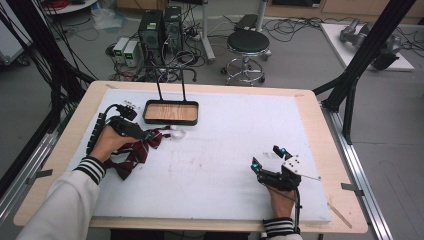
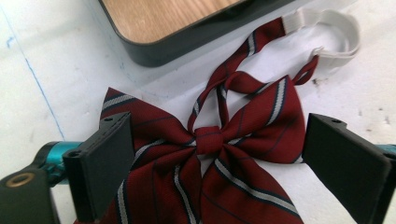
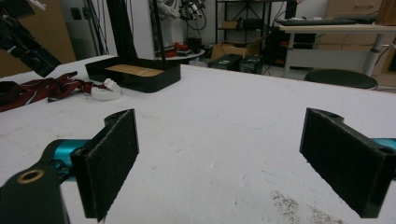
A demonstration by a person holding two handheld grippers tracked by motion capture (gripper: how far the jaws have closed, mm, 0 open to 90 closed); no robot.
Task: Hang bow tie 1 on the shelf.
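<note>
One bow tie (image 2: 219,154), dark red with white and navy stripes, lies flat on the surface (image 1: 225,150) at its left side, just in front of one black tray (image 1: 170,112) with a wood-look floor and a tall wire handle. One white elastic band (image 2: 336,35) loops off the tie's strap toward the tray. My left gripper (image 2: 219,163) sits low over the tie, jaws spread wide to either side of the knot, nothing clamped. My right gripper (image 1: 267,160) rests at the right side, well apart from the tie, jaws wide apart over bare white board. White foam sheet on a light wood top, some scuffs and dark specks. Room behind: one round black stool (image 1: 248,45), two dark PC towers (image 1: 161,29), cables on grey floor. No readable writing.
</note>
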